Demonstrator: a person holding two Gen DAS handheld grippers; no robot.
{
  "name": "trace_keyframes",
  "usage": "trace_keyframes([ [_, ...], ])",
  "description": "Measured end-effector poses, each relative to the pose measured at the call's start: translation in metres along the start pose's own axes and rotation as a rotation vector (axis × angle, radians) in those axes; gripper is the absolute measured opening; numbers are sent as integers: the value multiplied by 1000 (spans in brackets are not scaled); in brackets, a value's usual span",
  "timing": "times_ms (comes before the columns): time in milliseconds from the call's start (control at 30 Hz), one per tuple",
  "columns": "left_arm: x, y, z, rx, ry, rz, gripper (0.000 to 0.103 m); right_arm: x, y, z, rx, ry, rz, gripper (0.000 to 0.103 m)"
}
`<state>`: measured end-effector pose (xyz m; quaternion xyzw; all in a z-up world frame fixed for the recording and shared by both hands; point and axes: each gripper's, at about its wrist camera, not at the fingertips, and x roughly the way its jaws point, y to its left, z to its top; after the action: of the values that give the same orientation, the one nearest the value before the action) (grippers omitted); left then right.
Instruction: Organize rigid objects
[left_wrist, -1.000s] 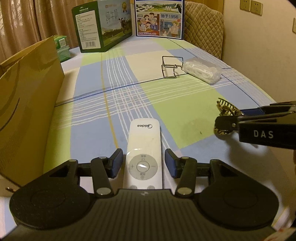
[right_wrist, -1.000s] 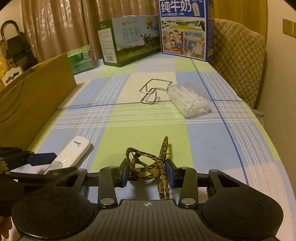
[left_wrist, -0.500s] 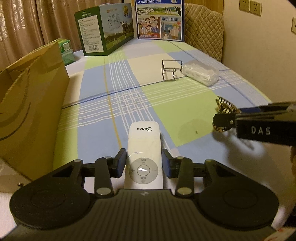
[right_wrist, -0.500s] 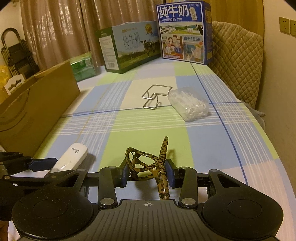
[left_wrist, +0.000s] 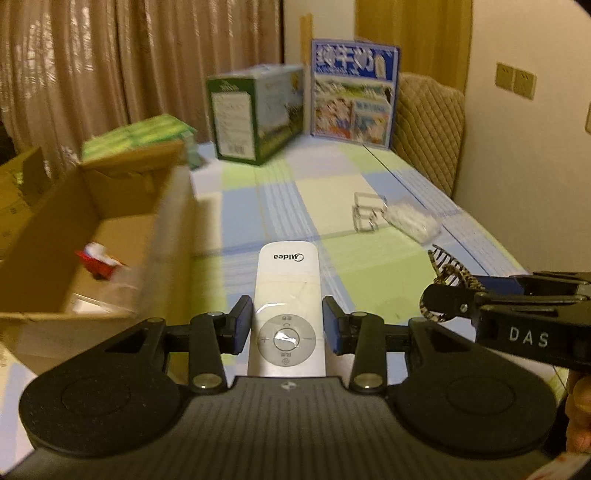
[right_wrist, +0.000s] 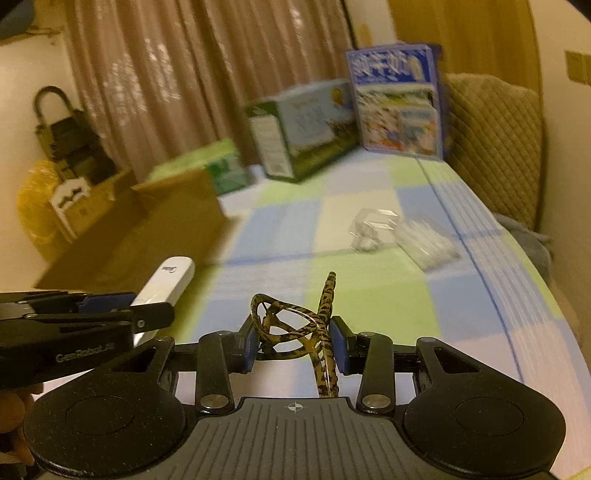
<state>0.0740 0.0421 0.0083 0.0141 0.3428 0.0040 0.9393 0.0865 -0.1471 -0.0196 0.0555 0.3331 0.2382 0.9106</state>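
My left gripper (left_wrist: 287, 325) is shut on a white Midea remote (left_wrist: 287, 291), which it holds lifted above the checked tablecloth (left_wrist: 332, 206). The same remote (right_wrist: 166, 284) shows at the left of the right wrist view, in the left gripper (right_wrist: 122, 314). A tortoiseshell hair claw (right_wrist: 295, 325) is clamped in my right gripper (right_wrist: 293, 345), also off the table. In the left wrist view that claw (left_wrist: 448, 273) sticks out of the right gripper (left_wrist: 450, 299) at the right. An open cardboard box (left_wrist: 92, 236) stands to the left, with a red and white item (left_wrist: 98, 262) inside.
On the cloth further off lie a wire frame (left_wrist: 367, 216) and a clear bag of white pieces (left_wrist: 412, 221). Two milk cartons (left_wrist: 255, 110) (left_wrist: 352, 92) and a green pack (left_wrist: 140, 136) stand at the far end. A quilted chair back (left_wrist: 428, 125) is beyond on the right.
Both grippers have risen from the table with their objects. The left jaws closed onto the remote, which was lying between open jaws a second ago. The box's inside has come into view.
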Motion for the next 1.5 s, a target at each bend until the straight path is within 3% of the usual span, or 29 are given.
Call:
trace_keyframes([
  [167,-27,35,16,-31,-29,38,35,-5,47,19,-63,-32,80,37],
  [400,-49,92,28,-65,-29,83,35,11,88,39,-105,-10,143,37],
  [800,-48,187,35,-79,7,157,35,56,164,68,-189,18,233,37],
  [1067,-23,217,35,-67,49,159,35,107,201,74,-270,73,241,37],
  [1500,11,232,33,-50,94,139,35,145,206,77,-238,121,244,37],
])
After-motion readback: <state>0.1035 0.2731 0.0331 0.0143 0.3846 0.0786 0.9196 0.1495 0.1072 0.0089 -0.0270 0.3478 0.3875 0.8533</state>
